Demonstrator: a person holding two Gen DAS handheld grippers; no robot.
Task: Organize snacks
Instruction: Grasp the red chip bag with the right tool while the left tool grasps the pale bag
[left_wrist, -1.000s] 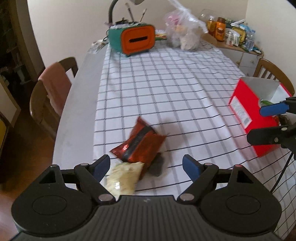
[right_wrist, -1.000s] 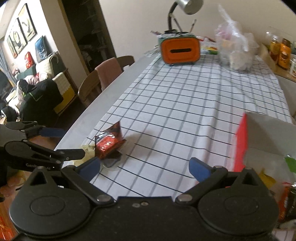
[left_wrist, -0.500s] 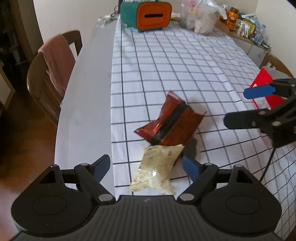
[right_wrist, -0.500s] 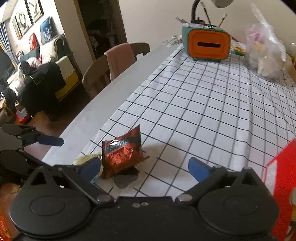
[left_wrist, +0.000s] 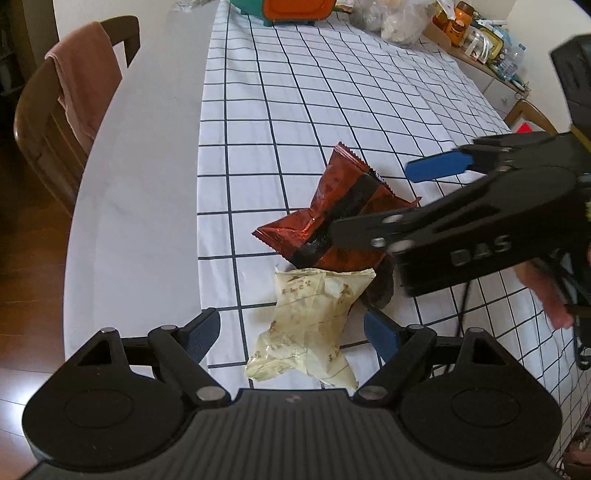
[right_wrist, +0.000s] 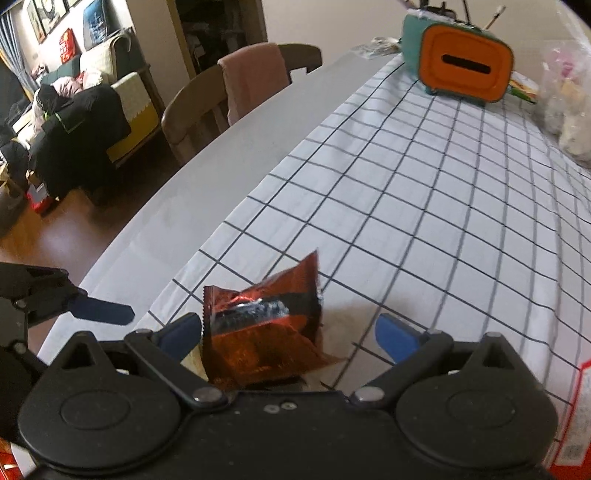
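Now, line by line, with the red snack packet as the landmark:

Red snack packet (left_wrist: 334, 218): lies crumpled on the checked cloth (left_wrist: 332, 110) near the desk's (left_wrist: 147, 177) near edge, a dark band across its middle.

Pale snack packet (left_wrist: 310, 325): just on the near side of the red snack packet, its top edge touching or tucked under it.

Dark item (left_wrist: 380, 291): small, partly hidden under the red snack packet's right corner; what it is cannot be told.

Left tongs (left_wrist: 291, 334): spread wide, holding nothing; the blue pads sit either side of the pale snack packet without visibly pressing it.

Right tongs (right_wrist: 290, 332): spread wide, empty; the red snack packet (right_wrist: 262, 328) stands between the two fingers, the left pad (right_wrist: 183, 332) close beside its edge, the right pad well clear. Whether any pad touches it cannot be told.

Right tongs in the left wrist view (left_wrist: 402, 199): reach in from the right, one finger above the red snack packet, one crossing in front of it.

Orange and teal box (right_wrist: 461, 68): at the far end of the cloth, well beyond the red snack packet.

Chair with pink cloth (left_wrist: 77, 85): left of the red snack packet, off the desk.
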